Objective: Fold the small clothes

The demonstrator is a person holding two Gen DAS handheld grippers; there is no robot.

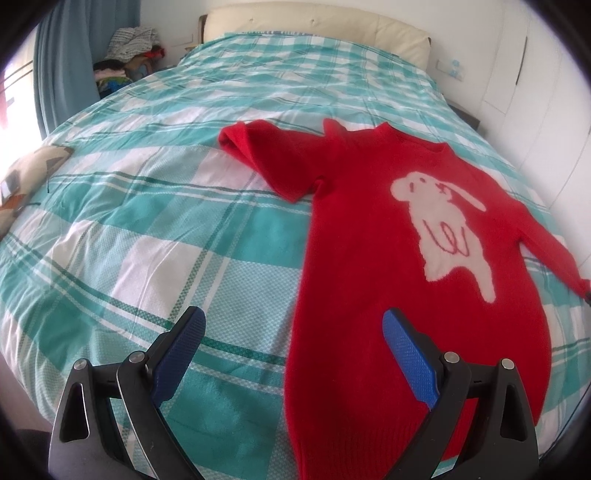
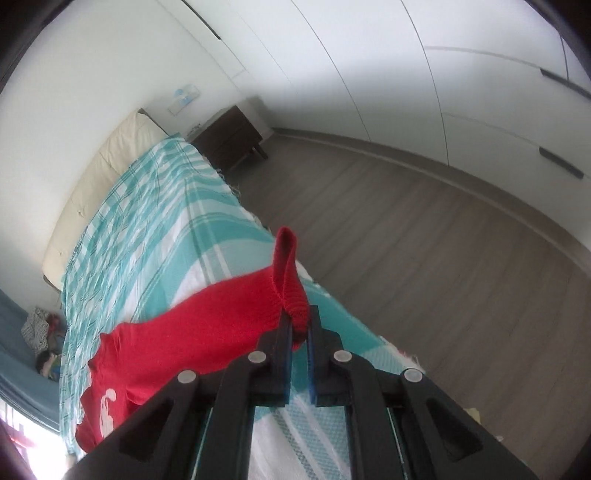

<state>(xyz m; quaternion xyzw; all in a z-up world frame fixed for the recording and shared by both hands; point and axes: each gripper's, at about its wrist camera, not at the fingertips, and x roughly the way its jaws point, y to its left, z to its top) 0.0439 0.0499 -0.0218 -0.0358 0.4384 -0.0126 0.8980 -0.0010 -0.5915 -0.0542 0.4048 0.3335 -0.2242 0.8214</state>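
A small red sweater with a white rabbit on its front lies face up on the teal checked bedspread. Its left sleeve is spread toward the bed's middle. My left gripper is open and empty, hovering above the sweater's lower left hem. My right gripper is shut on the cuff of the right sleeve and holds it lifted near the bed's right edge. The sweater body trails from it down to the left.
A cream headboard is at the far end. A patterned cushion lies at the bed's left edge. A pile of clothes sits beyond the far left corner. A dark nightstand and wood floor lie right of the bed.
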